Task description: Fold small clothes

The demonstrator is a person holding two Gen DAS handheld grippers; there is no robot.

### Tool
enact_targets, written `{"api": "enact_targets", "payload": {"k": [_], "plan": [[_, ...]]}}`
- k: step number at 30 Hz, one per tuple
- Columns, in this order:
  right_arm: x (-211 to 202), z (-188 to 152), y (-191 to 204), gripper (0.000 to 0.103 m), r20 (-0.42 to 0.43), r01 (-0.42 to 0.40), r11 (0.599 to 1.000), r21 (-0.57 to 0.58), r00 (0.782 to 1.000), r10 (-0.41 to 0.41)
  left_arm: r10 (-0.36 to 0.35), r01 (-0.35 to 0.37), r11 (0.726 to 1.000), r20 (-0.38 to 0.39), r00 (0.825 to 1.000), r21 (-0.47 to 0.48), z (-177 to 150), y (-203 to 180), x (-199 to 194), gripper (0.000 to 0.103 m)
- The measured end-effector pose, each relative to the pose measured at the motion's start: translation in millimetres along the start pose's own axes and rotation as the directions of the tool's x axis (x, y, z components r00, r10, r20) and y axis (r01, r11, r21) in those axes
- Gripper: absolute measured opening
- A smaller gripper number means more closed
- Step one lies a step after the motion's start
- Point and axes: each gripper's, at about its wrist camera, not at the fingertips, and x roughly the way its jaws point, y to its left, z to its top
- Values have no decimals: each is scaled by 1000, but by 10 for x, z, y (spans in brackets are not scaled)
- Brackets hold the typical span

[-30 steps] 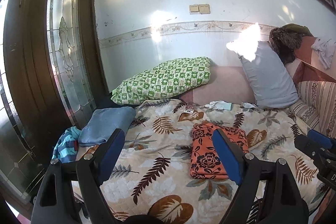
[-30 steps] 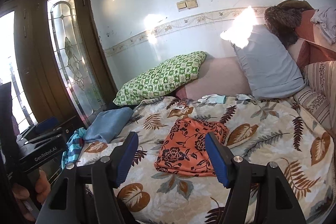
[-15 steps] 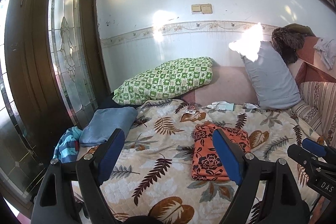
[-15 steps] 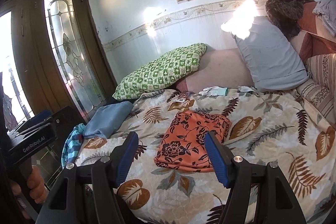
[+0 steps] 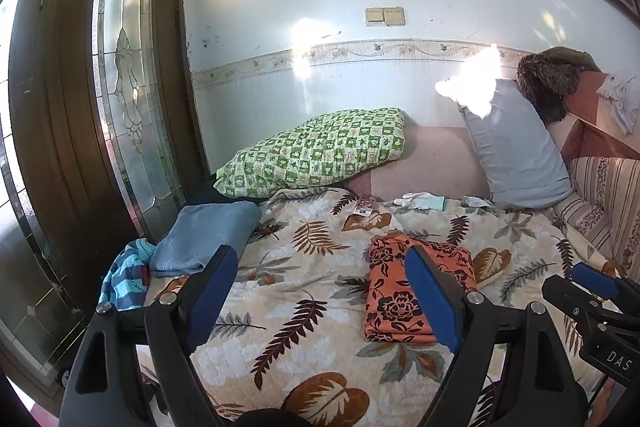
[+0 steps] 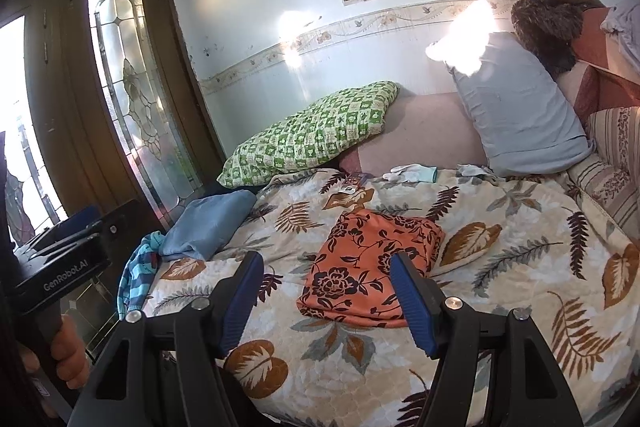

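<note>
A bed covered by a leaf-print quilt fills most of both views. Against the wall at its far end lie a green checked pillow and, to its right, an upright grey pillow. On the quilt's left edge a blue folded cloth rests beside a striped turquoise garment that hangs over the side. Near the middle of the quilt lies the orange floral cloth, folded into a neat rectangle and flat on the bedding. Small pale items, perhaps gloves, sit by the grey pillow; the view is too coarse to be sure. The left gripper hovers above the quilt with its jaws spread wide and nothing between them. The right gripper is likewise released, empty, with the orange cloth just beyond its blue pads.
</note>
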Motion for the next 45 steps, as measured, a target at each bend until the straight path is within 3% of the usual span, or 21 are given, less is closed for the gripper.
{"api": "enact_targets", "payload": {"k": [18, 45], "plan": [[-51, -3, 120, 69, 4, -6, 1000, -17, 1000, 6, 12, -11, 1000, 17, 1000, -25, -4, 112, -105, 86], [170, 58, 193, 69, -22, -18, 999, -45, 1000, 17, 20, -20, 999, 7, 1000, -48, -8, 150, 72, 86]]}}
